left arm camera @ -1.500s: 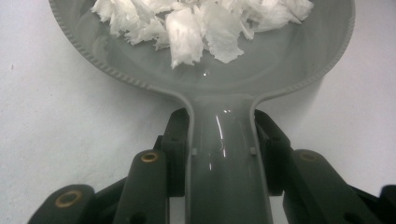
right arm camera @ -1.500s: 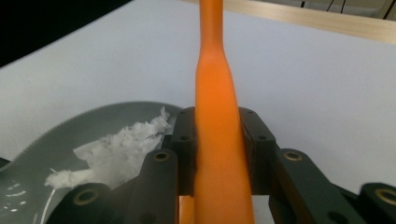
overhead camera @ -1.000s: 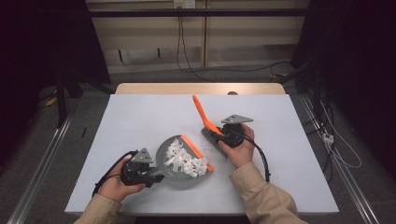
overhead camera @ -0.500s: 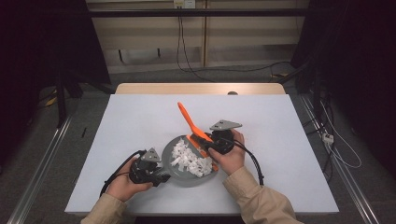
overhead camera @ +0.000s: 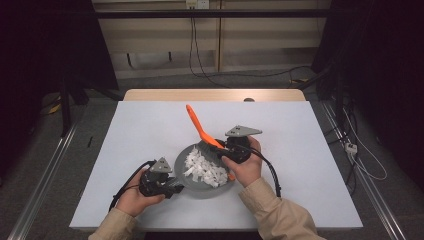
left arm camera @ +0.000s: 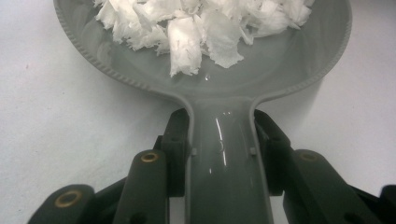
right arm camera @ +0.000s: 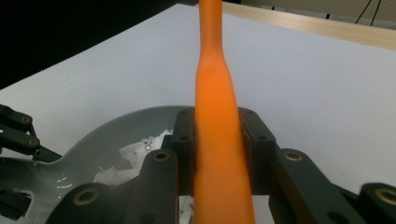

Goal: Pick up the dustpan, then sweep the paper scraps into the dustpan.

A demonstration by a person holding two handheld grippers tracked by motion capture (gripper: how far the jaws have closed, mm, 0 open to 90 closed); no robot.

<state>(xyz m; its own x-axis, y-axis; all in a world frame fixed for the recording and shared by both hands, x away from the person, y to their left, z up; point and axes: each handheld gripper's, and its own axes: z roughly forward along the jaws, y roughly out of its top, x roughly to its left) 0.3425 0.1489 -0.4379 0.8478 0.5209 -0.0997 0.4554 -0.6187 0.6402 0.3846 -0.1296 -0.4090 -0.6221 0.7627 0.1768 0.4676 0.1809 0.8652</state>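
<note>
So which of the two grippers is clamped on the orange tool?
The right gripper: its jaws pinch the orange tool over the pan's far side, while the left gripper holds the grey pan by its handle.

white worktop (overhead camera: 150,125) with a wooden far edge, grey floor (overhead camera: 165,82) around it, pale panelled wall (overhead camera: 160,35) at 12 o'clock, cables (overhead camera: 192,45) hanging there, dark at 3 and 9 o'clock
</note>
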